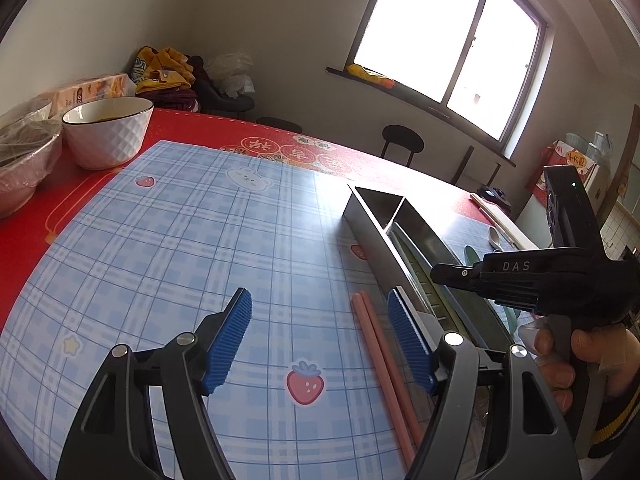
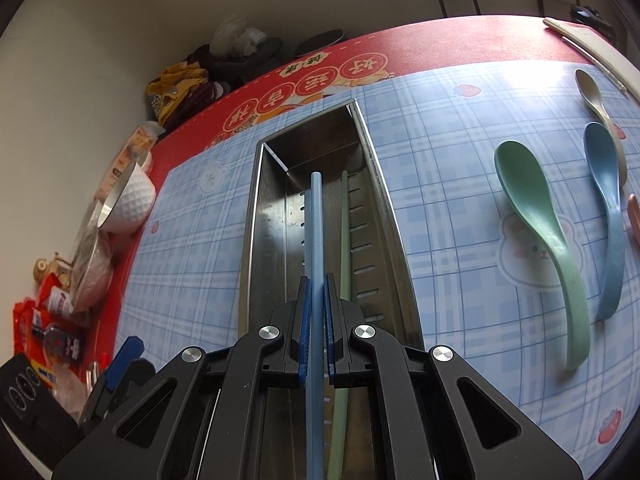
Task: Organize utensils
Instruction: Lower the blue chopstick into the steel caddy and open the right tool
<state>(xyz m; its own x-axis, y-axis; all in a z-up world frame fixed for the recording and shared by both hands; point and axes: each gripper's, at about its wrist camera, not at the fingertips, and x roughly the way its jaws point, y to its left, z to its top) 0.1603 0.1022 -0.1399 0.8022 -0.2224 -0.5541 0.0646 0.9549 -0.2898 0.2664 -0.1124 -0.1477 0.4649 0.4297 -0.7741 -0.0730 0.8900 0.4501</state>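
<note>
Right tongs (image 2: 316,320) pinch blue chopsticks (image 2: 316,220) over steel tray (image 2: 256,216).

Daylight pours in from the window (image 1: 448,40) at the far right of my left view; the panes are blown out to pure white. That light throws a pale glare across the far side of the plaid mat (image 1: 200,240) and onto the metal tray (image 2: 256,240), whose walls shine. Both views are sharp in the middle, with slight blur on the pink chopsticks (image 1: 384,360) nearby. Fisheye bending curves the counter (image 2: 460,36) edge, and every corner fades to black.
</note>
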